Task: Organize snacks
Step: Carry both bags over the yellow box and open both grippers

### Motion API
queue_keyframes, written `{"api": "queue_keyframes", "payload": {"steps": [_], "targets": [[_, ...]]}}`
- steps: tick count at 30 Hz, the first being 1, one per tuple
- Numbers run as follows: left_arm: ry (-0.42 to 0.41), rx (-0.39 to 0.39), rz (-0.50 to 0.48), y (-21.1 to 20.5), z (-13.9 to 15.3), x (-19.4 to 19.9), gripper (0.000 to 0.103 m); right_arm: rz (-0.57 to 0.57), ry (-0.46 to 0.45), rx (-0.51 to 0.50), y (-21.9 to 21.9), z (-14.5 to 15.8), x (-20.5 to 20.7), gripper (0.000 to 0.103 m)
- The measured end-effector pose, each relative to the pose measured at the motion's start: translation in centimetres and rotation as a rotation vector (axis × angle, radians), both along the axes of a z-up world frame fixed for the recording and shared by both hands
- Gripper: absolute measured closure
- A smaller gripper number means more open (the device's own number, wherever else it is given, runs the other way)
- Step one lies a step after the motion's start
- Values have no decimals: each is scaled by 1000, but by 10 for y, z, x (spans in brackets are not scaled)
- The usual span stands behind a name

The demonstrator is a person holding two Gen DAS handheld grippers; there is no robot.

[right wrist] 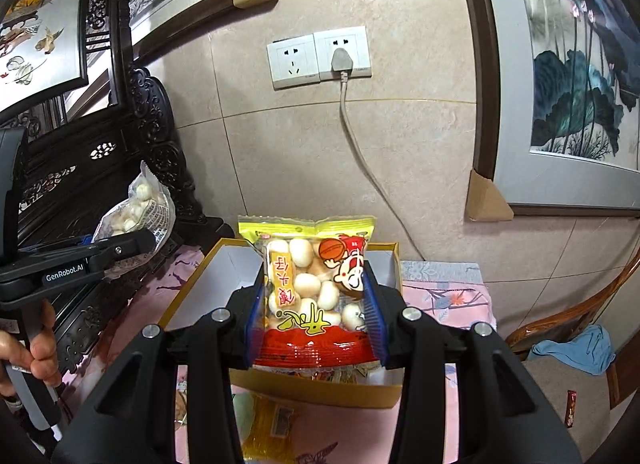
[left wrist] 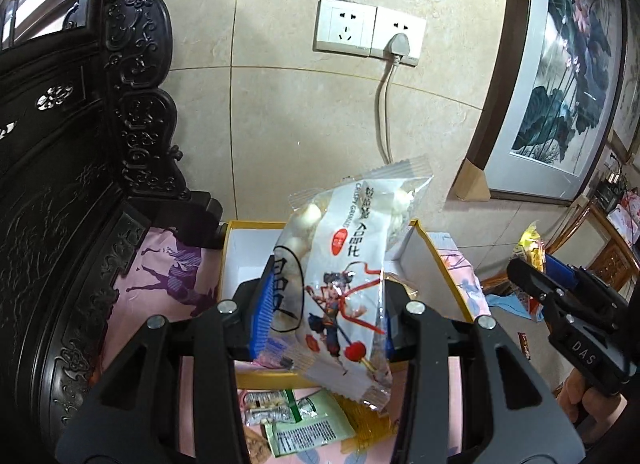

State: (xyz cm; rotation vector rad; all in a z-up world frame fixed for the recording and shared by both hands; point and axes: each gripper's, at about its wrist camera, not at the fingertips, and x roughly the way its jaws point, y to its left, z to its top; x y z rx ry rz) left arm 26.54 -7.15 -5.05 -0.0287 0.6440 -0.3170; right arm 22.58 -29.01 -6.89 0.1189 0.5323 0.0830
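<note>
My left gripper [left wrist: 320,312] is shut on a white bag of round crisps [left wrist: 340,276] and holds it above a yellow-rimmed open box [left wrist: 228,260]. My right gripper [right wrist: 316,304] is shut on a yellow and red bag of round snacks [right wrist: 316,288] above the same box [right wrist: 192,284]. In the right wrist view the left gripper [right wrist: 120,248] and its white bag [right wrist: 136,212] show at the left. In the left wrist view the right gripper [left wrist: 532,276] and its yellow bag [left wrist: 530,248] show at the right.
The box sits on a pink patterned cloth [left wrist: 160,284]. Loose packets lie in front of it: a green one [left wrist: 308,428] and a yellow one [right wrist: 272,424]. Dark carved furniture [left wrist: 60,184] stands at the left, a tiled wall with sockets [left wrist: 368,30] behind, a wooden chair [right wrist: 568,328] at the right.
</note>
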Motion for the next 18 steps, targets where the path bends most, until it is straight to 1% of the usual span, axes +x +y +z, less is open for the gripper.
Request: {"api": "queue_keyframes", "payload": {"steps": [11,13,14,15,16,17,18], "targets": [[21,17,10,-7,-25,33,61,16,15,-12,12,-23,39,60],[28,17,18,-7,-29,37,59,15,11,-16,14,-26,43,58],[33,21,30,-6,-33,41,41,19,16,-19,15,-29,46,45],[35,33,53,-6,-35,42,8,13,22,-27,16,-30,48,34],[22,58,104,-6,-36,42,2,-5,22,-46,18,-31,48,19],[9,72,128,-6,-37,41,2,-22,19,-67,20,-31,47,2],[7,78,129,-6,-37,41,2,-33,6,-78,21,-31,44,1]]}}
